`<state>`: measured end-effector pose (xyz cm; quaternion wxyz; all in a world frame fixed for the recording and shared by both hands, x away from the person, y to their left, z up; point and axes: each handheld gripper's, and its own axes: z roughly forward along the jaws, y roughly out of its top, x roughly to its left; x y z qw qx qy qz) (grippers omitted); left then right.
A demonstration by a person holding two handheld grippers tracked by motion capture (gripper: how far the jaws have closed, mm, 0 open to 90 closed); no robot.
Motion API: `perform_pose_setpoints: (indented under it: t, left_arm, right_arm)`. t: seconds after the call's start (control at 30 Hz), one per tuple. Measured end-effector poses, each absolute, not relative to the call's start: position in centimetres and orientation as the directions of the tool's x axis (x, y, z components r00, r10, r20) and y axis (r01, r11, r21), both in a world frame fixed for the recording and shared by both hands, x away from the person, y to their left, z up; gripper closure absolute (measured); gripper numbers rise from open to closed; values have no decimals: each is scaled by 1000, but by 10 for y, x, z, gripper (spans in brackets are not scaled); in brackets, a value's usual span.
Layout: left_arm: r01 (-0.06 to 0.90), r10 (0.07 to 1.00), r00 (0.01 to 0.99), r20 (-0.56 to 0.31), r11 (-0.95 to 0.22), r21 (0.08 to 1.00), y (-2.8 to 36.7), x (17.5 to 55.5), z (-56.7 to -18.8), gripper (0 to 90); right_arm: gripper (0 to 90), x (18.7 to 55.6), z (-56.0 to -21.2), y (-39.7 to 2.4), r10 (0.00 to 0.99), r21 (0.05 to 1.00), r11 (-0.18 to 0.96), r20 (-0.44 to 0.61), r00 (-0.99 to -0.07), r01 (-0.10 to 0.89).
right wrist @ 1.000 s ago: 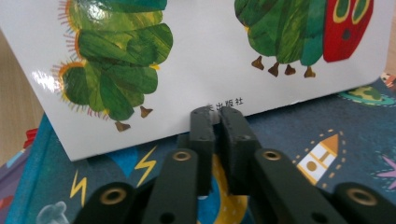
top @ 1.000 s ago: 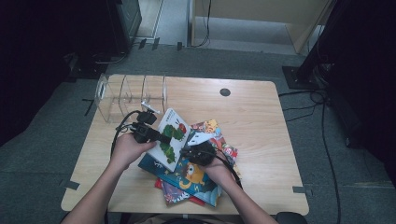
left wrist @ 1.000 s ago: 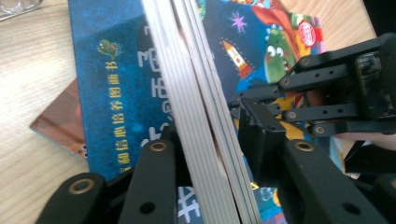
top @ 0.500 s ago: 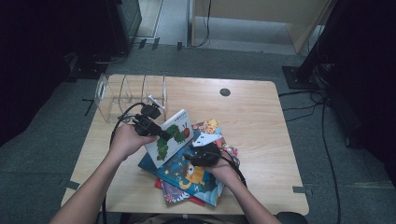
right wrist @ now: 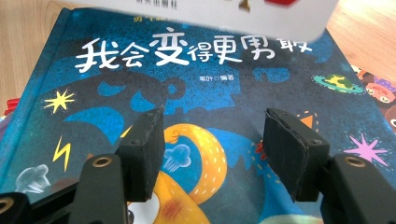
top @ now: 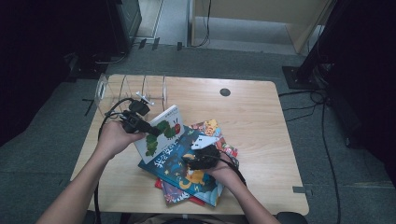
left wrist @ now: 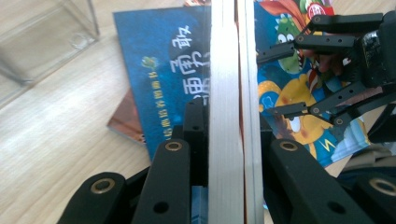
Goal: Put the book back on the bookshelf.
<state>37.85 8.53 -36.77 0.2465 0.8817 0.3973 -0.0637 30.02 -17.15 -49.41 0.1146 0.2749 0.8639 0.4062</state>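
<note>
That white caterpillar book [top: 161, 133] you've got is a thin hardcover, green caterpillar with a red head on the front. It's tilted up off the pile, its lower edge over the blue book [top: 187, 168], its top corner pointing toward the clear acrylic rack [top: 126, 91]. Up close its pale page block [left wrist: 228, 116] stands edge-on above the blue cover with white Chinese lettering [right wrist: 187, 51].

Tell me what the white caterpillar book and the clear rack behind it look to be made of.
The white caterpillar book, clamped by the left gripper, looks like thick paperboard: its edge shows stiff pale layers, the cover faintly glossy. The clear rack seems acrylic or similar plastic: see-through panels with bright edges, though glass can't be ruled out.
</note>
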Motion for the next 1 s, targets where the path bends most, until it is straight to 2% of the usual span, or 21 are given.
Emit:
perform_pose_setpoints:
  t: [0.13,1.0]
  left_arm:
    - [726,675,681,-285,-567,390,93,379,-363,771]
    - [745,750,634,-191,-526,409,126,386,-342,770]
  right_arm:
    - [338,299,-494,-172,558,763,526,24,-830,376]
    - [335,299,-494,-172,557,761,527,29,-830,380]
